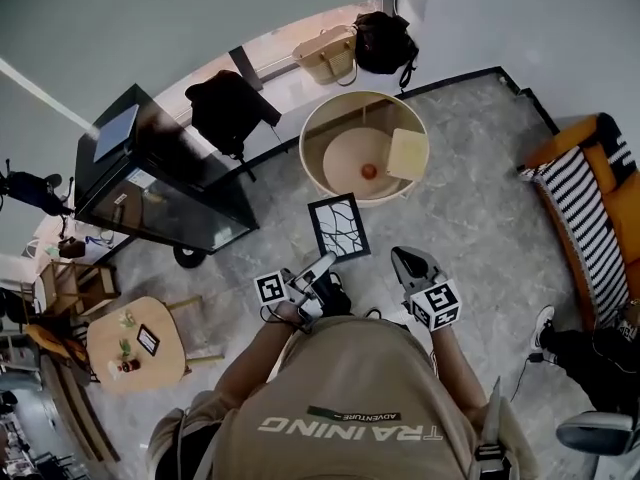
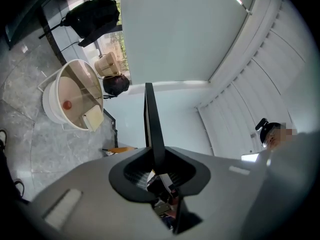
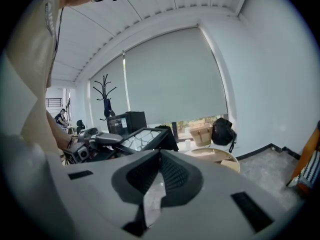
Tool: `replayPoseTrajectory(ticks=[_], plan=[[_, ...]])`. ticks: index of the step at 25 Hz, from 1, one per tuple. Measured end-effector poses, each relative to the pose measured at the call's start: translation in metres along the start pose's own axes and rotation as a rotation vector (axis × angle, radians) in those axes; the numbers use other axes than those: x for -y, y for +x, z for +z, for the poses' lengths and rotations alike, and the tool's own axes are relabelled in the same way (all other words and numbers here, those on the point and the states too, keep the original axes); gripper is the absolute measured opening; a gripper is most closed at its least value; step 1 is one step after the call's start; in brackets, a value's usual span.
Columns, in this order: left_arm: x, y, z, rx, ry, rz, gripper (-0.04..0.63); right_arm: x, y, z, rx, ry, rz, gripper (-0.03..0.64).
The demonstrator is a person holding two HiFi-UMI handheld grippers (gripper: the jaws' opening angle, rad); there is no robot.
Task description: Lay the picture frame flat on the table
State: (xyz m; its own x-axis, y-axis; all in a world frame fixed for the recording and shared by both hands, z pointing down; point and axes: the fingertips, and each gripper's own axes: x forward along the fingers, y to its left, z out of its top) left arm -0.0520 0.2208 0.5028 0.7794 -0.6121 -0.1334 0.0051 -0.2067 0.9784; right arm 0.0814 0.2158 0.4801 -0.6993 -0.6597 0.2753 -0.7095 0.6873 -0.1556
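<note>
The picture frame (image 1: 338, 226), black-edged with a white cracked pattern, hangs in the air in front of me, near the round pale table (image 1: 318, 126). My left gripper (image 1: 320, 266) is shut on its lower edge. In the left gripper view the frame (image 2: 151, 119) stands edge-on, rising from between the pads of that gripper (image 2: 155, 170). My right gripper (image 1: 404, 260) is held beside it, to the right, shut with nothing in it. From the right gripper view, the closed gripper (image 3: 159, 156) sits low, with the tilted frame (image 3: 143, 138) and the left gripper (image 3: 95, 143) beyond.
On the round table lie a small orange ball (image 1: 369, 171) and a pale yellow square (image 1: 408, 153). A black cabinet (image 1: 160, 183) stands left, bags (image 1: 355, 46) on the window ledge behind, an orange striped sofa (image 1: 590, 203) right, a small wooden table (image 1: 130, 343) lower left.
</note>
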Motion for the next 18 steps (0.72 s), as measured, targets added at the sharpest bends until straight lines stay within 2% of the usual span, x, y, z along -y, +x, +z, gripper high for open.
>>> replayPoseTrajectory(ticks=[5, 13, 18], plan=[[-0.002, 0.023, 0.035, -0.046, 0.026, -0.021, 0.077, 0.023, 0.023, 0.02, -0.005, -0.002, -0.047, 0.008], [-0.018, 0.041, 0.09, -0.122, -0.006, -0.028, 0.077, 0.042, 0.083, 0.047, -0.006, -0.061, -0.122, 0.008], [-0.031, 0.047, 0.122, -0.153, -0.022, -0.018, 0.075, 0.052, 0.114, 0.051, 0.003, -0.019, -0.151, 0.008]])
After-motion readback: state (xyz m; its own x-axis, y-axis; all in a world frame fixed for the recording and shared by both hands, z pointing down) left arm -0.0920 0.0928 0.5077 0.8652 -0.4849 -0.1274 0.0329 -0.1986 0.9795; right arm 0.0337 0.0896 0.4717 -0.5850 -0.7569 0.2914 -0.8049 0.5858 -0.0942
